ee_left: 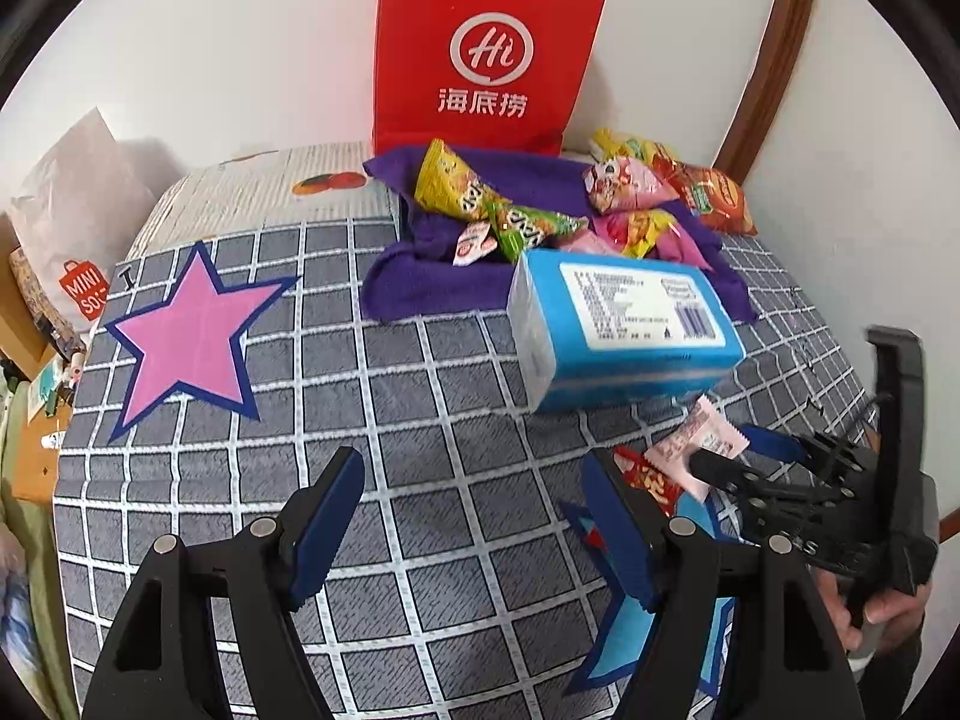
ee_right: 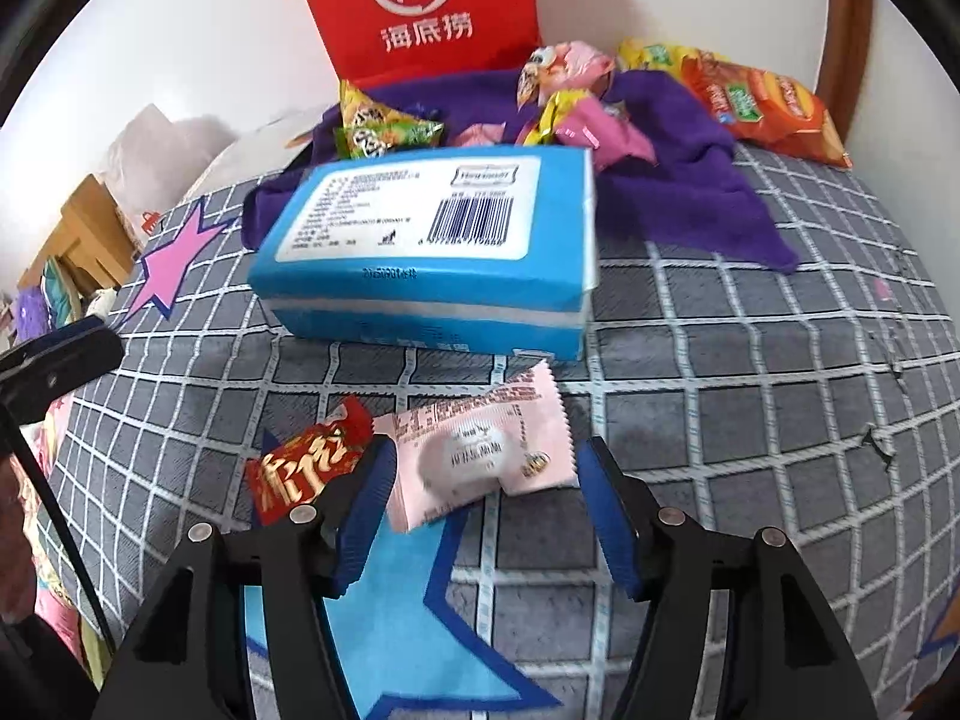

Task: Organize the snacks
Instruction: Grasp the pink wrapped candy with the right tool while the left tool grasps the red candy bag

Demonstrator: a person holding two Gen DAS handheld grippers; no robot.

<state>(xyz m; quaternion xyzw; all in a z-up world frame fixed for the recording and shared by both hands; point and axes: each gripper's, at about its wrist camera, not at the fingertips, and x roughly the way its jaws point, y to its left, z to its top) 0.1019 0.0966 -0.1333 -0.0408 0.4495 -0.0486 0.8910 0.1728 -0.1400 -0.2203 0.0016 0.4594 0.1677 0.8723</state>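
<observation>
We've got the pink packet [ee_right: 480,456] mid-frame between the right gripper [ee_right: 486,516] fingers, long axis across the gap, fingers half-open, not pressing. Left gripper [ee_left: 474,534] wide, empty, farther off.

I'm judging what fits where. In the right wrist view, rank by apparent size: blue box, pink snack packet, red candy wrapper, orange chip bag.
1. blue box
2. Unsure: pink snack packet and orange chip bag look alike; the bag lies farther off.
3. red candy wrapper, partly hidden.
</observation>
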